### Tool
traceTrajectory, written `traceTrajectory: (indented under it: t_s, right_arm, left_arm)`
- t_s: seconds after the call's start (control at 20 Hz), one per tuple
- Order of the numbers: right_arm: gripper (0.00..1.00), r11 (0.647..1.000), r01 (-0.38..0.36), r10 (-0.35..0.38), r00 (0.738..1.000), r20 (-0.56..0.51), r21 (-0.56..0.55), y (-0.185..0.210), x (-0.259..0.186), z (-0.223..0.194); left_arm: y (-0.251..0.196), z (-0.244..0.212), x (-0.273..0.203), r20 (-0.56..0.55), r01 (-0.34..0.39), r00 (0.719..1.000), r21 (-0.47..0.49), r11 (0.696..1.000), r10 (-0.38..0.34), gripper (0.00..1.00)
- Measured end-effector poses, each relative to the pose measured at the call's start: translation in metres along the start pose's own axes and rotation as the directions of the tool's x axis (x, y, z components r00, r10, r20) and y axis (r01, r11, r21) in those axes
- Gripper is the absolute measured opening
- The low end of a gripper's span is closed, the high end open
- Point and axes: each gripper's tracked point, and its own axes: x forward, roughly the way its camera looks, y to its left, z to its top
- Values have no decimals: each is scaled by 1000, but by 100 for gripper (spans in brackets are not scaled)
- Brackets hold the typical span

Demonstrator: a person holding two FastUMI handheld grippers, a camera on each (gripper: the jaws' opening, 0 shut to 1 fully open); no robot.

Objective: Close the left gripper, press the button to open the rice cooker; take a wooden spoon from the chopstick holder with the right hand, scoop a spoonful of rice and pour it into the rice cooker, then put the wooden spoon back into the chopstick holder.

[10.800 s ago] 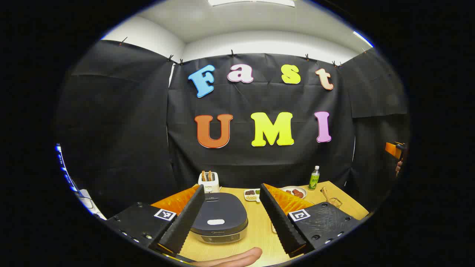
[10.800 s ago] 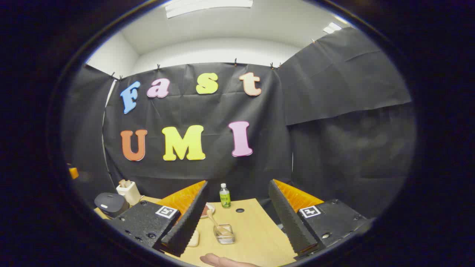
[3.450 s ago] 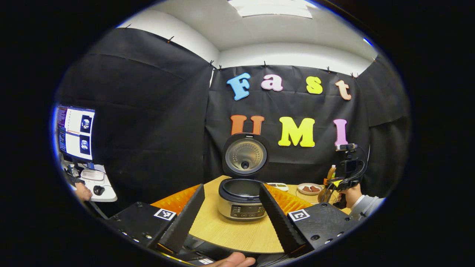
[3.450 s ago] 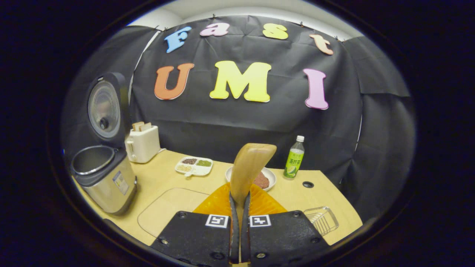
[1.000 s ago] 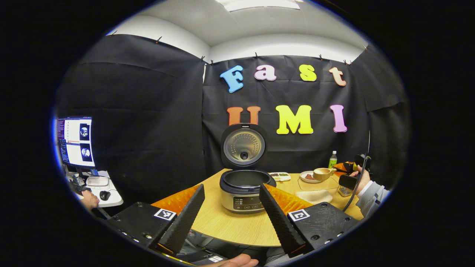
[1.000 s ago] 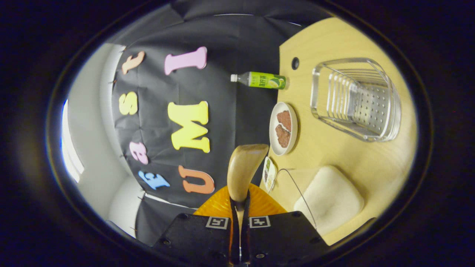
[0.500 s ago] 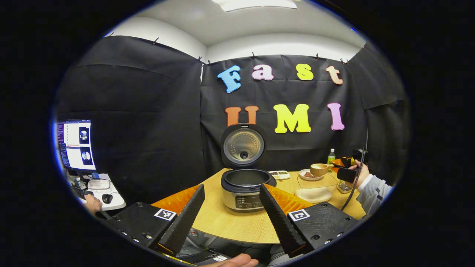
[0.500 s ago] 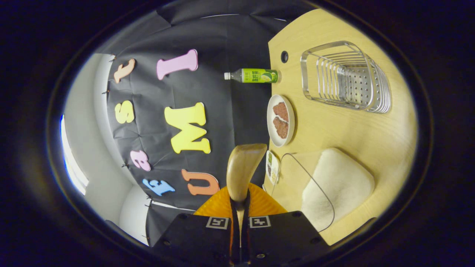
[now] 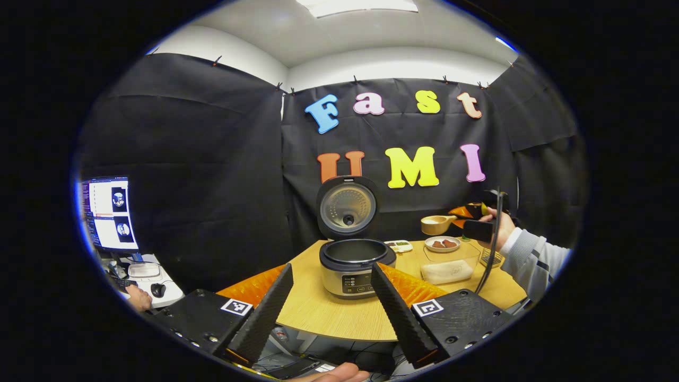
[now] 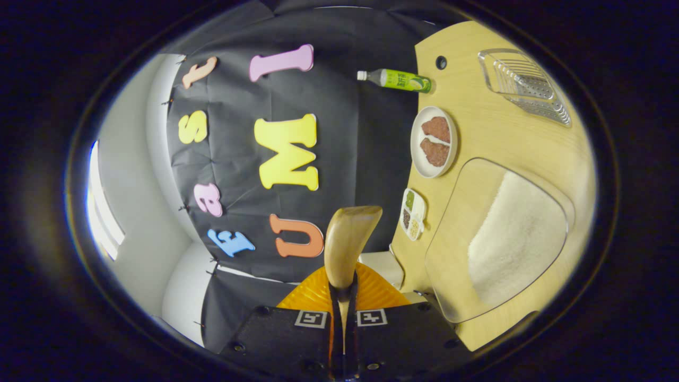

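We locate the wooden spoon in the right gripper view, rising straight out from between the two fingers of the right gripper, which are pressed together on its handle. In the left gripper view the same wooden spoon is held up in the air with its bowl pointing toward the rice cooker, above the clear rice container and clear of it. We cannot tell whether the bowl carries any rice.

The rice cooker stands open on the wooden table; its lid is upright behind the empty inner pot. The left gripper is held back from the table edge with its two fingers spread wide apart and nothing between them.

In the right gripper view the scene appears rolled sideways, with the table on the right. There we note the rice container with a white heap of rice in it, a small divided dish beside it, a white plate with two brown pieces, a green bottle near the wall, and the clear chopstick holder at the far edge, well apart from the spoon.

A hand in a grey sleeve holds the right gripper. A monitor stands at the left of the left gripper view.
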Motion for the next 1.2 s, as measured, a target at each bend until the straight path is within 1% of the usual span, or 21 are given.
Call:
traceTrajectory:
  t_s: [0.1, 0.15, 0.2, 0.4, 0.45, 0.55, 0.7, 0.85, 0.9, 1.15, 1.2]
  right_arm:
    - [7, 998, 2, -4, 1000, -29, -70, 15, 16, -30]
    - [9, 993, 14, -19, 999, -47, -115, 18, 24, -43]
    - [7, 986, 27, -38, 998, -59, -167, 21, 33, -55]
    - [7, 937, 43, -77, 994, -84, -346, 44, 55, -97]
    - [7, 917, 42, -82, 993, -82, -397, 49, 61, -105]
    - [7, 858, 33, -92, 992, -89, -512, 53, 71, -120]
    - [7, 797, 54, -125, 989, -77, -602, 50, 81, -141]
    - [7, 713, 62, -138, 989, -53, -698, 51, 90, -150]
    - [7, 694, 68, -145, 988, -46, -717, 49, 90, -151]
    - [7, 652, 112, -187, 982, -17, -750, 40, 90, -159]
    - [7, 636, 113, -199, 980, -22, -763, 37, 90, -164]
  left_arm:
    - [6, 0, -6, 6, 5, 1000, 2, 1000, -5, 95]
    - [9, -2, -8, 4, 5, 1000, 3, 1000, -5, 95]
    - [13, -5, -9, 0, 1, 1000, 4, 1000, -1, 95]
    - [26, -12, -13, -3, -24, 1000, 4, 1000, 24, 95]
    - [27, -15, -11, -10, -24, 1000, -1, 1000, 24, 95]
    - [29, -20, -11, -25, -31, 999, -7, 1000, 30, 95]
    - [33, -22, -10, -25, -39, 999, -3, 999, 39, 95]
    - [34, -26, -10, -20, -38, 999, 1, 999, 38, 95]
    - [34, -27, -10, -20, -34, 999, 3, 999, 34, 95]
    - [45, -30, -14, -24, -38, 999, 9, 999, 39, 94]
    - [48, -30, -15, -26, -44, 999, 5, 999, 44, 94]
